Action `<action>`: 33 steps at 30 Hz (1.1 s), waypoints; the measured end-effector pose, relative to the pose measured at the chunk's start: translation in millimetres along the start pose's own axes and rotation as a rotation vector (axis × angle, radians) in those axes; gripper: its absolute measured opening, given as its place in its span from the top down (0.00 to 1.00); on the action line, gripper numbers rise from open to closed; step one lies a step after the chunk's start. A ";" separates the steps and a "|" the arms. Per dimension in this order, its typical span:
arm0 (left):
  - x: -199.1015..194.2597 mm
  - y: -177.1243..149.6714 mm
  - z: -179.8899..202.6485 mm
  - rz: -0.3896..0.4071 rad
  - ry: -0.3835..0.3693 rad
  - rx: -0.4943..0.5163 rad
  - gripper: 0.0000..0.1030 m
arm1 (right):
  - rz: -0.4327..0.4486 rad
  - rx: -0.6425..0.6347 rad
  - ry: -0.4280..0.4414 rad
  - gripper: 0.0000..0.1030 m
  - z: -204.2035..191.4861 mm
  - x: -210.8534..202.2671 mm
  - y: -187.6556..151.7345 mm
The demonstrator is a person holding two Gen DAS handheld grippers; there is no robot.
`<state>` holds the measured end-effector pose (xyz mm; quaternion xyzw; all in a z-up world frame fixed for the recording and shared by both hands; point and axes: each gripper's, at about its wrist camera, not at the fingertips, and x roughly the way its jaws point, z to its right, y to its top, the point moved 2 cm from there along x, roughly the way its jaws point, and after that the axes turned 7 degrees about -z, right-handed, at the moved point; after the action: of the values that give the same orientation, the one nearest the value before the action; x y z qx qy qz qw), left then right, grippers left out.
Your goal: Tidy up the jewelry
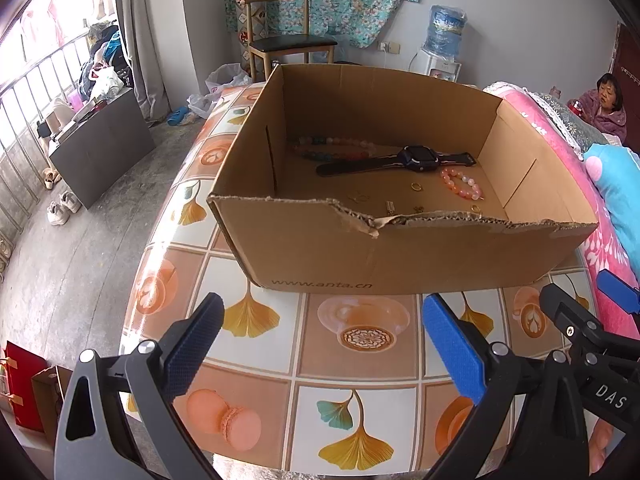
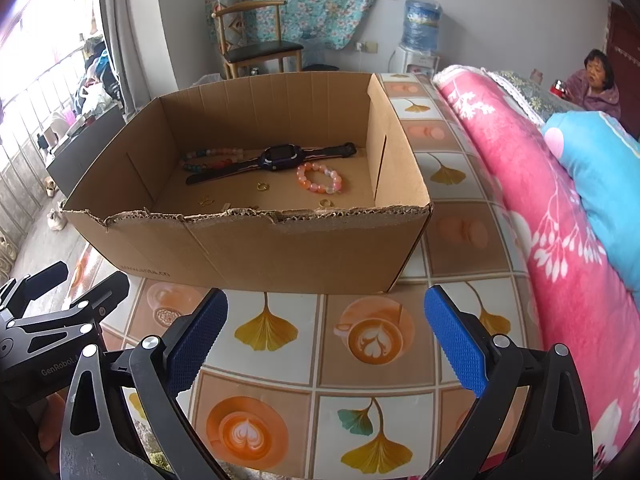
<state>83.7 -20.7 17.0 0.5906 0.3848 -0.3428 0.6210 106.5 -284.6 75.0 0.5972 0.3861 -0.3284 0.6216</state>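
An open cardboard box (image 1: 320,252) (image 2: 256,248) stands on the patterned table. Inside lie a black watch (image 1: 416,158) (image 2: 280,156), a pink bead bracelet (image 1: 460,184) (image 2: 320,178), a multicolour bead string (image 1: 332,148) (image 2: 212,160) and several small gold rings (image 1: 417,187) (image 2: 263,187). My left gripper (image 1: 324,344) is open and empty over the table, in front of the box. My right gripper (image 2: 326,336) is open and empty, also in front of the box. Each gripper shows at the edge of the other's view.
A pink floral blanket (image 2: 540,208) and a blue pillow (image 2: 600,168) lie along the table's right side. A wooden chair (image 1: 284,36) and a water dispenser (image 1: 442,48) stand behind. A person (image 2: 596,80) sits at the far right. The floor drops off at the left.
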 end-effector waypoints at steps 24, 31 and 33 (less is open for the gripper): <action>-0.8 -0.2 -0.8 0.003 -0.001 0.000 0.05 | 0.001 -0.006 0.005 0.08 4.2 0.6 -0.4; -0.9 -0.3 -0.6 0.003 0.000 0.000 0.05 | 0.000 -0.006 0.005 0.08 4.3 0.4 -0.4; -1.1 -0.3 -0.2 0.004 0.000 -0.001 0.05 | 0.001 -0.006 0.005 0.08 4.1 0.4 -0.1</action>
<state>82.9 -20.5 17.8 0.5911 0.3839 -0.3413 0.6219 106.9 -288.6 74.5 0.5963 0.3882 -0.3254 0.6228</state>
